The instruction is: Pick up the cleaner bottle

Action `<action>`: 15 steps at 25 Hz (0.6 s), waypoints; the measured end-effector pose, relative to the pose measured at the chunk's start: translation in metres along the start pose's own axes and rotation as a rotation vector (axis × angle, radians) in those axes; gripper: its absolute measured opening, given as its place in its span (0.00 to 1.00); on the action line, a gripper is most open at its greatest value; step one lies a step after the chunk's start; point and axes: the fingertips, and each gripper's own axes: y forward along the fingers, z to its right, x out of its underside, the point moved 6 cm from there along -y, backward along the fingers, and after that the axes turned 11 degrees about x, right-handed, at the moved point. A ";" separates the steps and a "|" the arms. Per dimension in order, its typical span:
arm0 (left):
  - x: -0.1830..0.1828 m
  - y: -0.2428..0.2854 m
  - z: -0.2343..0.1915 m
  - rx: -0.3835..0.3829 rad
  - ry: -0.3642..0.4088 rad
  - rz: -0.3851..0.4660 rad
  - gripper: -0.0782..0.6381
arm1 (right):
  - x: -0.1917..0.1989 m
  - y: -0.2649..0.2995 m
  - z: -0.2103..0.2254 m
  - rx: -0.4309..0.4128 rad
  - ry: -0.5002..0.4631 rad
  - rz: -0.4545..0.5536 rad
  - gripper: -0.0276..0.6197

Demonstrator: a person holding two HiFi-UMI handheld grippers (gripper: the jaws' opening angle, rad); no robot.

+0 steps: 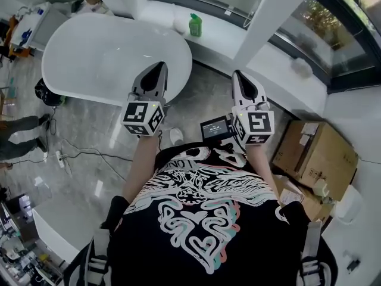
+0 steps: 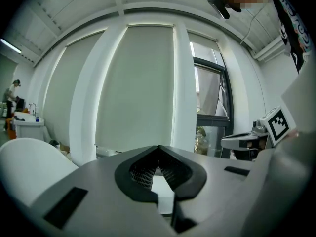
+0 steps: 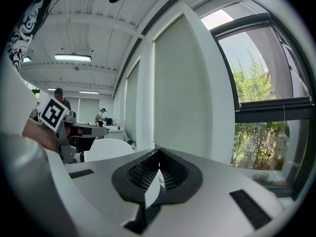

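cleaner bottle [image 1: 195, 25] stands on white window ledge [image 1: 219, 38]

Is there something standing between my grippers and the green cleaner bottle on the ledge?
Nothing visible blocks the right gripper: only bare floor lies between it and the cleaner bottle on the window ledge. The end of the white table lies by the left gripper, close to its line to the bottle.

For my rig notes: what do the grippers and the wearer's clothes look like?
The left gripper and right gripper are pale grey with black textured jaw pads; each carries a cube of black-and-white square markers. The T-shirt is black, printed in white, pink and teal.
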 end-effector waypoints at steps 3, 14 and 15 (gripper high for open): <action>0.001 0.002 -0.001 -0.035 0.042 -0.025 0.13 | -0.001 0.002 0.012 -0.013 -0.011 0.015 0.09; 0.010 -0.011 0.000 -0.149 -0.006 -0.008 0.13 | 0.008 0.000 0.043 -0.038 -0.005 0.026 0.09; 0.012 -0.010 0.003 -0.150 -0.010 -0.008 0.13 | 0.009 -0.001 0.044 -0.045 -0.013 0.026 0.09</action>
